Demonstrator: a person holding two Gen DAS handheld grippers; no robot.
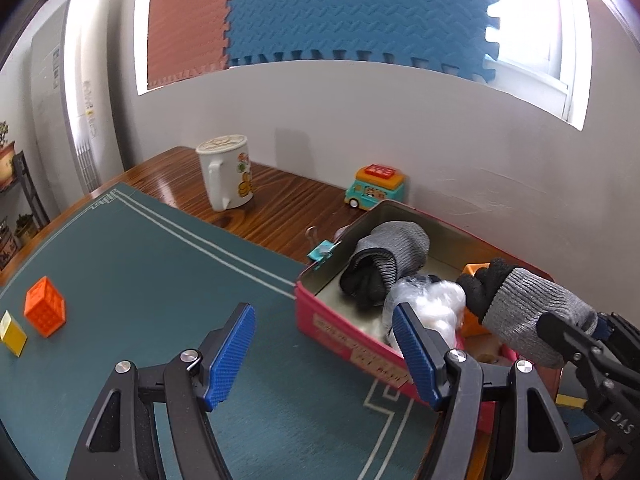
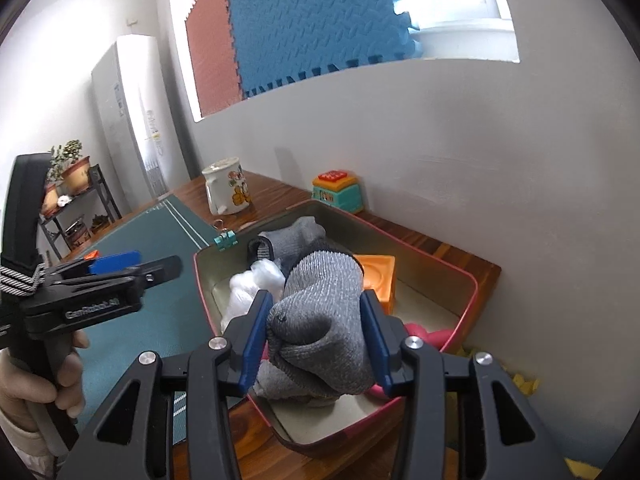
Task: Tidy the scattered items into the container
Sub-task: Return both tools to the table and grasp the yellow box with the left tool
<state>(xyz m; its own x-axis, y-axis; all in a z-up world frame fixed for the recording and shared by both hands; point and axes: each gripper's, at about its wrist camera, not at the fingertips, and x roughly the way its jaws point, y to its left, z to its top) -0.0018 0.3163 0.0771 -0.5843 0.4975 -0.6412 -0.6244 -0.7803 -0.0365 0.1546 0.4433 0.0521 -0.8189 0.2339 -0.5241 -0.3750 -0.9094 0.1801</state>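
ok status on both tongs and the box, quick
Left tongs open, empty, over the green mat. Right tongs gripping grey glove above the red box. Orange cube and yellow block not yet boxed.

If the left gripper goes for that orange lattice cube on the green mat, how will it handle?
The orange lattice cube looks hollow, so probably light. Its flat faces should suit the left gripper, and it seems unlikely to roll. The thin grid walls may flex or crack under a hard squeeze.
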